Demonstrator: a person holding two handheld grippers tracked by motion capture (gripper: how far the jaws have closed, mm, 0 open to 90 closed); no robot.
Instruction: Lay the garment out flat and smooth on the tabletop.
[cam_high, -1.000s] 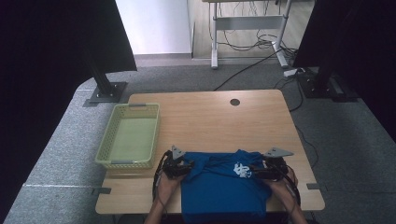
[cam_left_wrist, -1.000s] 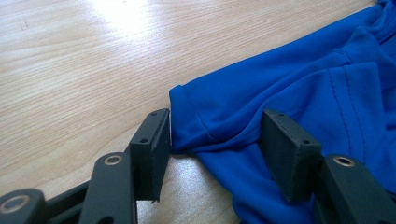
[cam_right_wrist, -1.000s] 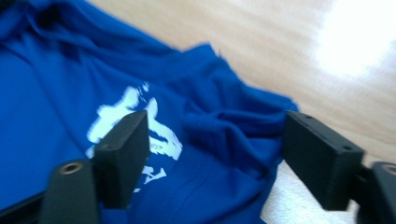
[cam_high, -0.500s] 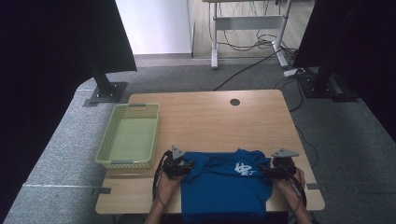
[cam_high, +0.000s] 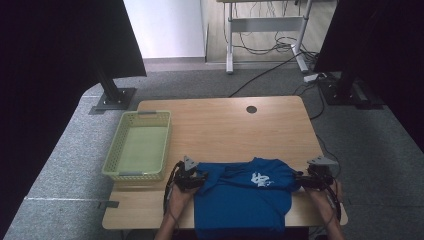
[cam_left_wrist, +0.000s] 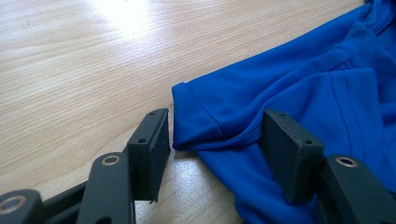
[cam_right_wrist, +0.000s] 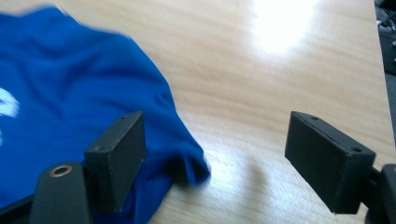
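Blue T-shirt (cam_high: 242, 192) spread at near edge of wooden counter (cam_high: 225, 125). Left claw (cam_left_wrist: 215, 144) half open around sleeve hem, pads not pressing. Right claw (cam_right_wrist: 212, 154) wide open beside other sleeve, holding nothing. Pale green basket (cam_high: 111, 159) empty, at left.

Light wooden rectangular table (cam_high: 225, 125), pale green plastic mesh basket (cam_high: 138, 145) at 9 o'clock. Blue fabric T-shirt with white print (cam_high: 242, 197) at 6 o'clock, draped over near edge. Left gripper (cam_high: 192, 179) at shirt's 9 o'clock corner; right gripper (cam_high: 305, 180) at its 3 o'clock corner.
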